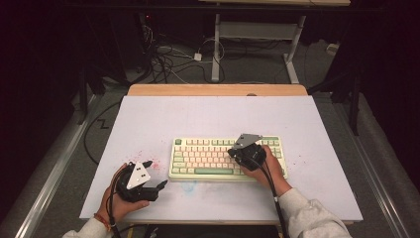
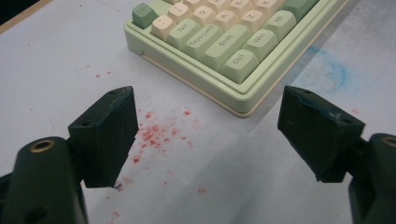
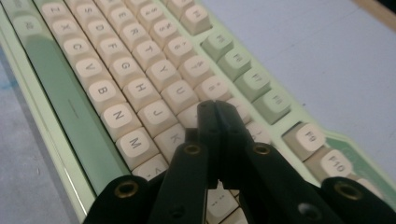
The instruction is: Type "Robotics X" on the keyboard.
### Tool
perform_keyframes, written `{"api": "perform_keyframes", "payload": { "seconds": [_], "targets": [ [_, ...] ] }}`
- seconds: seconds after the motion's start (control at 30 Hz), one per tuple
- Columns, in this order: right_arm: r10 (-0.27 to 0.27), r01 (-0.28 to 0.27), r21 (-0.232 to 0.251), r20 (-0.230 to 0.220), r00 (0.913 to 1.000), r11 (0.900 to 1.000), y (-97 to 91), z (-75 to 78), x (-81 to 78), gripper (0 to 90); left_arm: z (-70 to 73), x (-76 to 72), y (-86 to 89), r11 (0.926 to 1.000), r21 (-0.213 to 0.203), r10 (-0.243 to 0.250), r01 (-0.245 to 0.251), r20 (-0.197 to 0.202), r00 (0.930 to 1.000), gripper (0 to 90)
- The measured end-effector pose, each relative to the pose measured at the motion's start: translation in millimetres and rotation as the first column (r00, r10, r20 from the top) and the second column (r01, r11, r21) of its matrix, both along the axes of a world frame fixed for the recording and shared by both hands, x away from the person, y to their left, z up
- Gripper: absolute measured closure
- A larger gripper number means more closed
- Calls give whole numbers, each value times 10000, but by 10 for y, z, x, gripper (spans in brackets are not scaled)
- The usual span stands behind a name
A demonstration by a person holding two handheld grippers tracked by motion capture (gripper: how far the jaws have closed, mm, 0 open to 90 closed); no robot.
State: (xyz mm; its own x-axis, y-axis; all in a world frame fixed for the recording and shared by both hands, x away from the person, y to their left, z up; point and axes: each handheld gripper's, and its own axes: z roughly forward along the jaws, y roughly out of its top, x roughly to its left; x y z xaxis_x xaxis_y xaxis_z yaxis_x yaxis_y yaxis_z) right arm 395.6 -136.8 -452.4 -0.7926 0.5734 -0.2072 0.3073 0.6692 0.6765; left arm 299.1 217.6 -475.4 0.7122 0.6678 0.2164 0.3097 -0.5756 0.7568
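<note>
Keyboard [image 1: 225,157], green and cream, lies at the desk [image 1: 208,114] centre. We log the right gripper [image 1: 236,152] over its right half, fingers [image 3: 217,126] pressed together on nothing. Left gripper [image 1: 154,174] at 8 o'clock of the keyboard, fingers [image 2: 109,135] spread wide over red specks [image 2: 154,133].

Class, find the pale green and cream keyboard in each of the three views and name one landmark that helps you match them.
High view: the pale green and cream keyboard lies centre-right on the white table, under the right gripper.
Left gripper view: its lower-left corner sits top centre, beyond the open jaws.
Right gripper view: its keys run diagonally behind the shut jaws.
Shared landmark: the long green space bar.
</note>
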Motion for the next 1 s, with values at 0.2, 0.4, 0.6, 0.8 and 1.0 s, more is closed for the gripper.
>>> {"api": "perform_keyframes", "payload": {
  "seconds": [0.2,0.4,0.6,0.8,1.0],
  "targets": [
    [-100,100,151,17,9999,9998,-31,10,-15,899,-4,-13,5,10000,-23,32,-33,-174,9998,191],
    [-39,12,622,435,9990,9981,-92,102,-68,855,11,-21,3,10000,72,34,-34,43,10000,191],
    [-138,-19,1463,1061,9943,9892,-180,223,-172,716,11,-28,-18,10000,72,26,-25,-98,9999,193],
    [-302,-80,2130,1754,9840,9770,-312,336,-280,564,0,-3,-35,9997,204,-100,101,-73,9999,193],
    [-584,-17,2580,2251,9726,9661,-405,429,-370,402,-1,-2,-30,9997,217,-111,114,-108,9999,193]
  ]
}}
